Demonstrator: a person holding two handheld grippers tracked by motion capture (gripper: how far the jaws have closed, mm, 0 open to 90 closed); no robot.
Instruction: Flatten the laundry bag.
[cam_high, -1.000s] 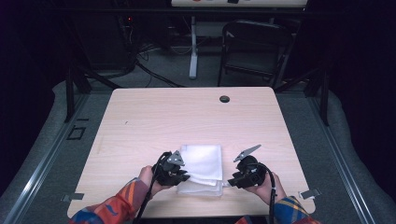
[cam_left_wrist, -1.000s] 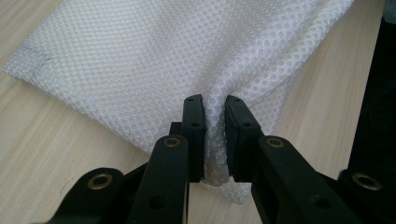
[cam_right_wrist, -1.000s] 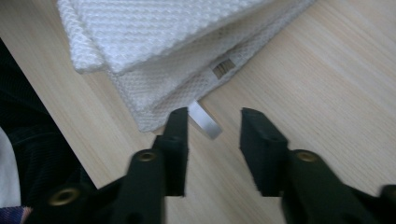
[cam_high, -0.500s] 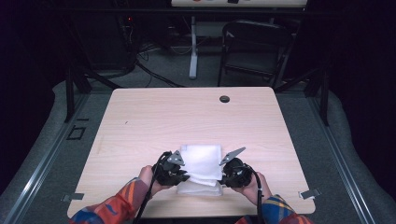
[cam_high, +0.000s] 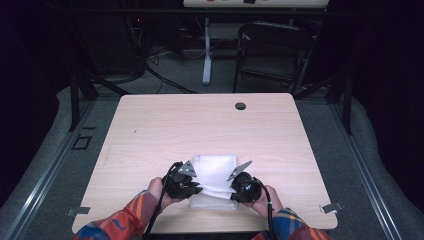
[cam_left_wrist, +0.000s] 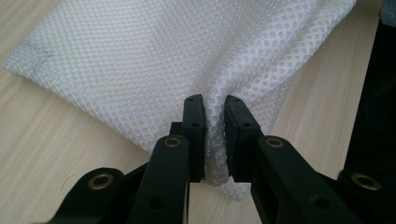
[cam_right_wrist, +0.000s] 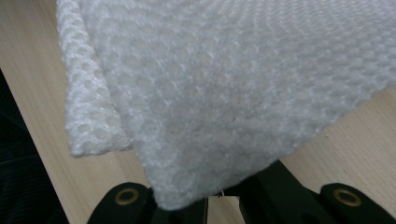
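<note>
On the wooden table (cam_high: 165, 125), close to its near edge and a little right of centre, lies a folded white mesh cloth (cam_high: 215, 167), with a gripper at each of its near corners.

At about eight o'clock from the cloth's middle, the left gripper (cam_high: 195, 189) rests low on the table in the person's left hand (cam_high: 156, 190). In the left gripper view its two black fingers (cam_left_wrist: 194, 126) stand nearly together, clamped on a puckered fold of the cloth (cam_left_wrist: 154, 60), which bunches up between them and spreads flat toward twelve o'clock across the table.

At about four o'clock from the cloth's middle, the right gripper (cam_high: 234, 191) sits against the cloth's near right corner, held in the right hand (cam_high: 260, 200). Its jaws have just closed. In the right gripper view the cloth (cam_right_wrist: 224, 84) drapes over the jaw tips and hides them; the frames do not show the pads, but the corner is lifted off the wood and lies right over the gripper's black body, so the fingers are together on that corner.

A small dark round hole (cam_high: 240, 106) sits in the table at twelve o'clock, well apart from the cloth.
</note>
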